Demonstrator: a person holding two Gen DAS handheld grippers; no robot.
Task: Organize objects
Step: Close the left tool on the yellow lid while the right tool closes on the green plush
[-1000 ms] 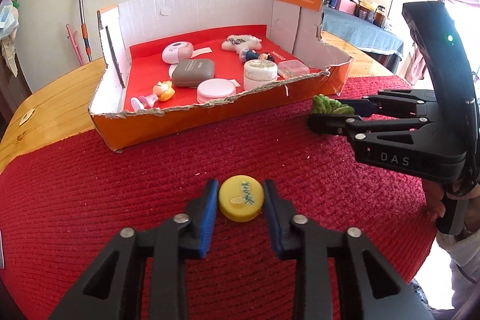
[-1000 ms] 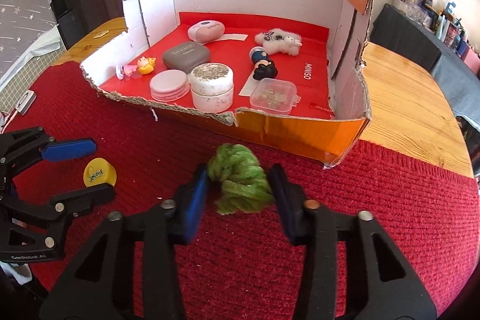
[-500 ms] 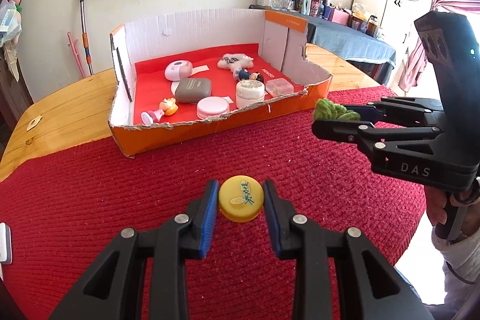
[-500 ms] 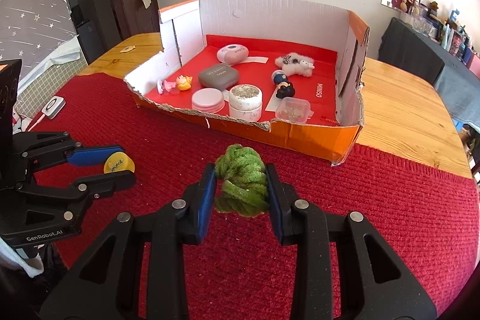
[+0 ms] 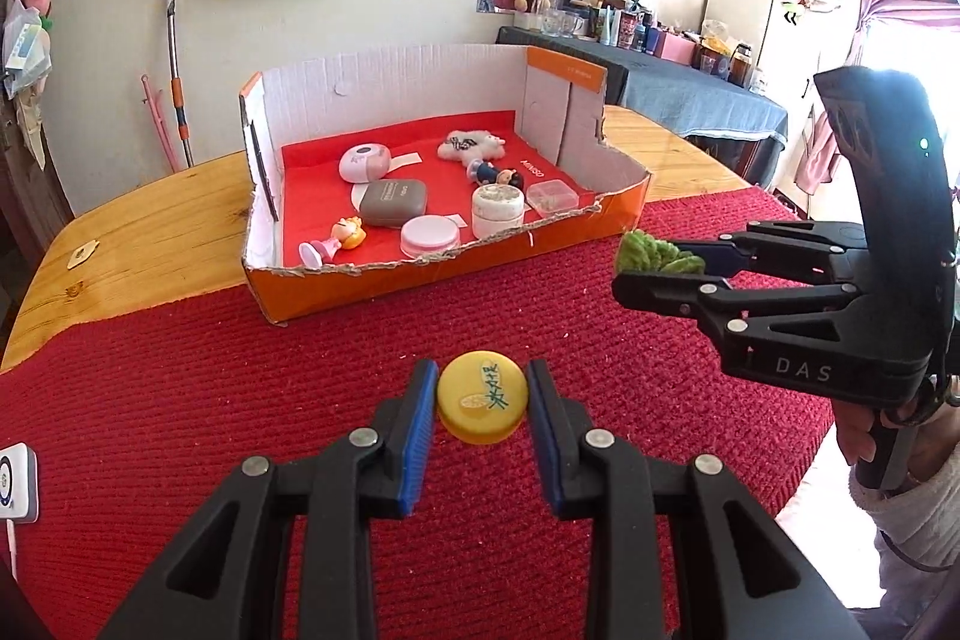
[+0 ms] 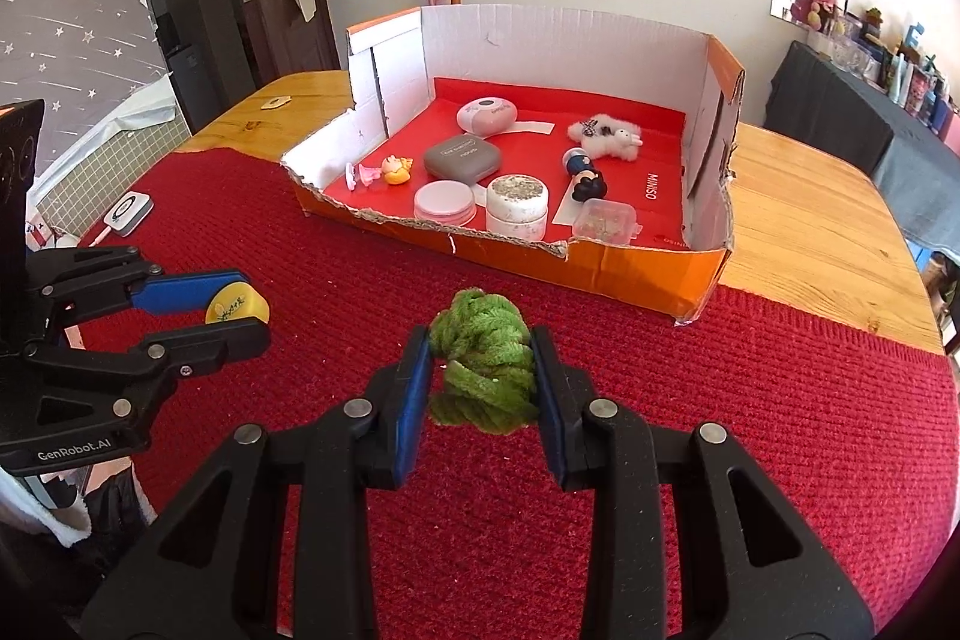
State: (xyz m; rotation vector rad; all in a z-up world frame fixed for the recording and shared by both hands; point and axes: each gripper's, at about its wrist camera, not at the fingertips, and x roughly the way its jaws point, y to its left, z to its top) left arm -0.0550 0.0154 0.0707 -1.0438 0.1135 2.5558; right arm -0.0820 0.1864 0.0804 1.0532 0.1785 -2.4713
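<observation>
My left gripper is shut on a yellow round cap and holds it above the red mat. It also shows in the right wrist view. My right gripper is shut on a green fuzzy bundle, lifted over the mat; in the left wrist view the bundle sits at the right. The orange cardboard box with a red floor stands ahead of both grippers, open at the top.
In the box lie a grey case, a pink disc, a white jar, a clear small box, a plush toy and small figures. A white device lies at the mat's left edge.
Both grippers have risen and drawn back from the box with their objects. The right gripper closed on the green bundle and lifted it off the mat.
</observation>
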